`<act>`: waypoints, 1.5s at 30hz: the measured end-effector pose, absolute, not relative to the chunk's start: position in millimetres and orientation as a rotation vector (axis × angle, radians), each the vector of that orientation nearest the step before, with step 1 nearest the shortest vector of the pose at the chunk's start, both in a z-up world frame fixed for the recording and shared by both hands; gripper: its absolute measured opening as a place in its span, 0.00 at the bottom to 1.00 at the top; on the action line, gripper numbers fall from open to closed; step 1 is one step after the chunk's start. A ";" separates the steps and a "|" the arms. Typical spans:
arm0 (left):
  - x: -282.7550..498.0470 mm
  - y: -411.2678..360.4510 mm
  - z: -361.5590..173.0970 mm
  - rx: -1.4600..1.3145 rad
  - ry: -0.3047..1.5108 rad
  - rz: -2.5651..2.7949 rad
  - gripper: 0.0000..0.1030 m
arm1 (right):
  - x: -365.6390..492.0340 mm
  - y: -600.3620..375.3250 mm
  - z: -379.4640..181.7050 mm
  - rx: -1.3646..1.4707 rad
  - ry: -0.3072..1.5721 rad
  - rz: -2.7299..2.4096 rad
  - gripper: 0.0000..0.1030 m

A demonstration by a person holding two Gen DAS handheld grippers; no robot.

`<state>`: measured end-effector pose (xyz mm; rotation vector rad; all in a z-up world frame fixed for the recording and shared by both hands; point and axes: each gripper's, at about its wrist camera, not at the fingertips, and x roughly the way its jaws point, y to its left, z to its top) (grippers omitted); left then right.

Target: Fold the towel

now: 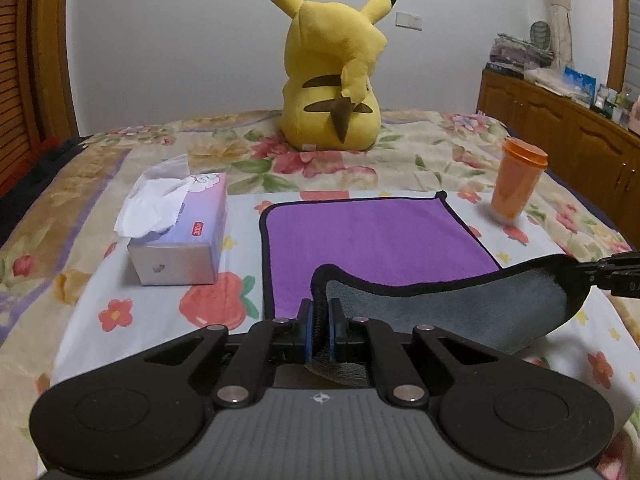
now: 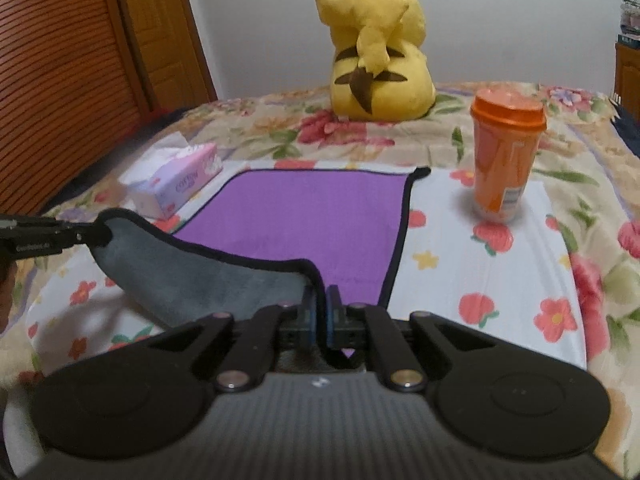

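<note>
Claws both pinch near corners of towel [image 1: 372, 240], one each. Left claw [image 1: 320, 320] is level and points toward the plush, fingers [image 1: 306, 328] squeezed tight on the black-trimmed edge, which stands up between them and droops behind. Right claw [image 2: 320, 316] has the same pose, fingers [image 2: 332, 320] closed on the other near corner. Each claw shows at the side of the other's view, clipped onto the hem.

Towel is purple on top, grey underneath, with black piping. Its far part lies flat on the bed [image 1: 420, 148]; the near edge is lifted off it, grey side showing, sagging in a curve between the two claws. The lifted hem runs left-right, and the side edges run away toward the plush. The far right corner has a small loop.

Around the towel: tissue box [image 1: 180, 236] just beside its left edge, tissue sticking out the top. Orange cup [image 2: 506, 156] with lid stands upright near the far right corner, apart from the towel. Yellow plush [image 1: 334, 68] sits beyond the far edge, well apart, back toward the claws. Wooden cabinet [image 1: 568, 140] is right of the bed, clutter on top. Bedsheet is floral. Between near hem and far edge lies only purple cloth.
</note>
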<state>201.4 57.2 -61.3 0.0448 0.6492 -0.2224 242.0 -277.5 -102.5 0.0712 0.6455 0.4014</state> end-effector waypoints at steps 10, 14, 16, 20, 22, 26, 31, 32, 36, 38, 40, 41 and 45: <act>210.3 57.9 -57.0 0.042 0.628 -0.211 0.10 | 256.2 -276.1 -104.5 0.057 0.616 0.403 0.05; 213.9 54.5 -52.6 0.052 0.607 -0.211 0.10 | 259.3 -276.7 -102.4 0.059 0.605 0.407 0.05; 214.4 52.9 -50.9 0.051 0.591 -0.211 0.10 | 260.9 -277.0 -101.0 0.062 0.597 0.408 0.05; 217.4 50.0 -48.9 0.057 0.574 -0.209 0.09 | 264.4 -276.6 -98.4 0.062 0.586 0.411 0.05; 219.8 49.5 -47.6 0.058 0.568 -0.208 0.09 | 266.4 -276.3 -97.6 0.060 0.580 0.407 0.05; 224.0 47.0 -45.7 0.068 0.559 -0.208 0.09 | 270.6 -276.3 -96.5 0.056 0.568 0.409 0.05; 227.5 43.7 -44.7 0.084 0.552 -0.213 0.09 | 275.4 -276.9 -95.9 0.051 0.558 0.413 0.05; 228.3 43.5 -44.2 0.086 0.551 -0.213 0.09 | 276.5 -276.9 -95.7 0.049 0.555 0.413 0.05; 231.9 42.5 -43.4 0.097 0.544 -0.211 0.09 | 280.1 -275.7 -96.3 0.039 0.550 0.412 0.05; 234.1 42.5 -43.8 0.103 0.544 -0.209 0.09 | 281.9 -274.9 -96.7 0.034 0.547 0.410 0.05; 236.5 42.1 -44.1 0.107 0.543 -0.210 0.09 | 283.5 -274.3 -96.7 0.027 0.543 0.410 0.05; 237.7 41.7 -44.3 0.110 0.542 -0.209 0.09 | 284.7 -274.1 -96.7 0.025 0.542 0.410 0.05; 242.2 41.4 -44.3 0.115 0.537 -0.208 0.09 | 289.7 -272.6 -96.7 0.015 0.534 0.410 0.05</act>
